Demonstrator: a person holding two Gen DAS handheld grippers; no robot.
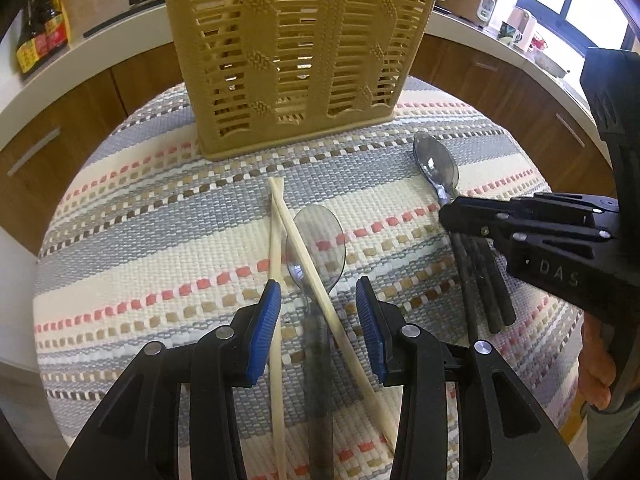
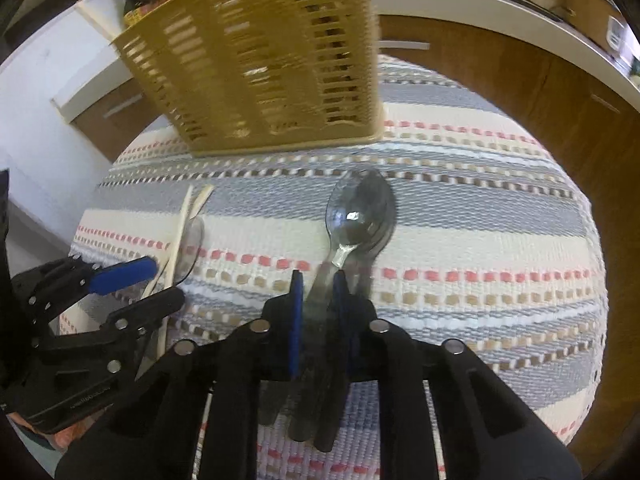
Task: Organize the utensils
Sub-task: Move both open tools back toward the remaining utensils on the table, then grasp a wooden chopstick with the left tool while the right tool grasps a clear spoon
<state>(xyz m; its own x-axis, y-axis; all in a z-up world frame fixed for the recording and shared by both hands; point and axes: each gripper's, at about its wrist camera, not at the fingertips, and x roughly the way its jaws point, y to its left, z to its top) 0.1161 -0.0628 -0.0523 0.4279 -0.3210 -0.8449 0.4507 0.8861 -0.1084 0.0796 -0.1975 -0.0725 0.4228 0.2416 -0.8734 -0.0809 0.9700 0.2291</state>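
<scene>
A tan slotted utensil basket (image 1: 296, 56) stands at the far side of the striped mat; it also shows in the right wrist view (image 2: 272, 60). My left gripper (image 1: 318, 300) is open, its blue pads either side of two wooden chopsticks (image 1: 298, 248) that cross over a clear spoon (image 1: 316, 240). My right gripper (image 2: 318, 280) is shut on the handles of stacked clear spoons (image 2: 358, 216), held just above the mat. It shows at the right in the left wrist view (image 1: 452, 216), with the spoon bowl (image 1: 436, 164) beyond it.
The round table carries a woven striped mat (image 1: 160, 240). A white counter with sauce bottles (image 1: 40, 32), a cooker and cups runs behind, above brown cabinet doors (image 2: 520, 80). My left gripper shows at the left in the right wrist view (image 2: 160, 284).
</scene>
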